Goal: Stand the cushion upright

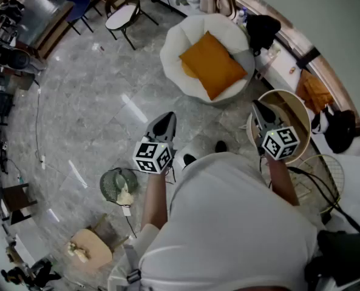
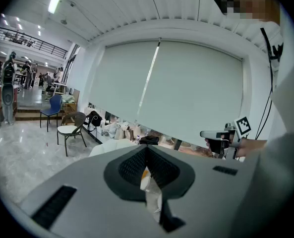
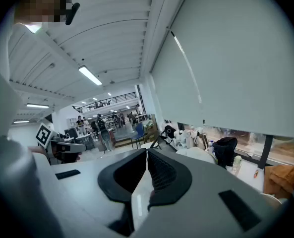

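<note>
Cushion [image 1: 213, 65] rests in white chair [image 1: 173, 47] — untouched.

A mustard-orange cushion [image 1: 213, 65] lies in a white round armchair [image 1: 178, 44]. The floor [image 1: 95, 102] is pale grey marbled stone. The left hand-held gripper [image 1: 166, 119] and the right hand-held gripper [image 1: 258, 108] are grey with black grid-textured pads [image 2: 161, 168]. Each carries a cube [image 1: 152, 156] patterned in black-and-white squares. The person's shirt [image 1: 228, 223] is white.

Bright ceiling tubes [image 3: 91, 75], glare on floor [image 1: 131, 108], fisheye-warped edges.
</note>
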A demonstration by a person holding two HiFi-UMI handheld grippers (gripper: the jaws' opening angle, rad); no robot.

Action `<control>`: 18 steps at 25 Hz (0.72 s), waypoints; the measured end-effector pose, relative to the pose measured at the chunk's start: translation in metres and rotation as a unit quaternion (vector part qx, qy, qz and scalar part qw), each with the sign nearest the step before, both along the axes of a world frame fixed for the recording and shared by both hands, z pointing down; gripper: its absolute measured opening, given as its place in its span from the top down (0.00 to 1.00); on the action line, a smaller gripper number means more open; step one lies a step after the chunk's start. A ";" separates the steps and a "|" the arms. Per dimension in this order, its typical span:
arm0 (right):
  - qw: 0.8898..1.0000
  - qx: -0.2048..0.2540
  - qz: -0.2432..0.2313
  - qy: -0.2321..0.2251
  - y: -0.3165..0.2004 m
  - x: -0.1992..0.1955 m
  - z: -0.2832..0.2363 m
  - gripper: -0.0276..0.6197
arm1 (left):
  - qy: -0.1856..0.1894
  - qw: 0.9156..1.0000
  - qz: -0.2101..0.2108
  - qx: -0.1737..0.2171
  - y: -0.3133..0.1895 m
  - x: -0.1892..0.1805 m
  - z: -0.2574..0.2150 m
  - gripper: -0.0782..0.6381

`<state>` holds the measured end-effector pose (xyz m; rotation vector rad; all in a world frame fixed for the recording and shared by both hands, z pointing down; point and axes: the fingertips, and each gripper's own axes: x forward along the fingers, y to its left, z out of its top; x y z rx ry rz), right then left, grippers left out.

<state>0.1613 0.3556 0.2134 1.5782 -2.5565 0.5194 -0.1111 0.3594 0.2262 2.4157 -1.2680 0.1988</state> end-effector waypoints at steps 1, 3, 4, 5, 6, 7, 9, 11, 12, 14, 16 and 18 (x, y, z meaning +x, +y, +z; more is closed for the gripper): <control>1.000 0.001 0.000 0.000 0.000 -0.001 -0.001 0.89 | -0.001 1.000 0.001 0.000 0.001 -0.001 -0.001 0.89; 1.000 0.003 -0.001 0.000 0.002 -0.003 -0.002 0.89 | -0.002 1.000 0.002 0.000 0.002 -0.001 -0.001 0.89; 1.000 0.003 -0.001 0.000 0.002 -0.003 -0.003 0.89 | -0.002 1.000 0.002 0.000 0.003 -0.002 -0.002 0.89; 1.000 0.004 -0.001 -0.001 0.002 -0.003 -0.003 0.89 | -0.002 1.000 0.002 0.001 0.004 -0.002 -0.002 0.89; 1.000 0.005 -0.001 -0.002 0.002 -0.004 -0.004 0.89 | -0.002 1.000 0.002 0.001 0.004 -0.002 -0.002 0.89; 1.000 0.005 -0.001 -0.003 0.002 -0.004 -0.004 0.89 | -0.002 1.000 0.002 0.001 0.005 -0.002 -0.002 0.89; 1.000 0.004 -0.001 -0.004 0.002 -0.004 -0.004 0.89 | -0.003 1.000 0.001 0.000 0.006 -0.002 -0.002 0.89; 1.000 0.003 -0.003 -0.003 0.003 -0.004 -0.003 0.89 | -0.004 1.000 0.001 -0.001 0.006 -0.002 -0.002 0.89; 1.000 0.002 -0.005 -0.003 0.003 -0.004 -0.002 0.89 | -0.004 1.000 0.000 -0.002 0.007 -0.001 -0.001 0.89; 1.000 0.000 -0.007 -0.003 0.005 -0.004 -0.001 0.89 | -0.004 1.000 -0.001 -0.005 0.008 -0.001 0.000 0.89; 1.000 -0.003 -0.006 -0.008 0.007 -0.001 0.001 0.89 | -0.004 1.000 -0.002 -0.007 0.010 0.002 0.002 0.89; 1.000 -0.007 -0.004 -0.017 0.006 0.005 0.003 0.89 | -0.004 1.000 -0.003 -0.009 0.011 0.006 0.004 0.89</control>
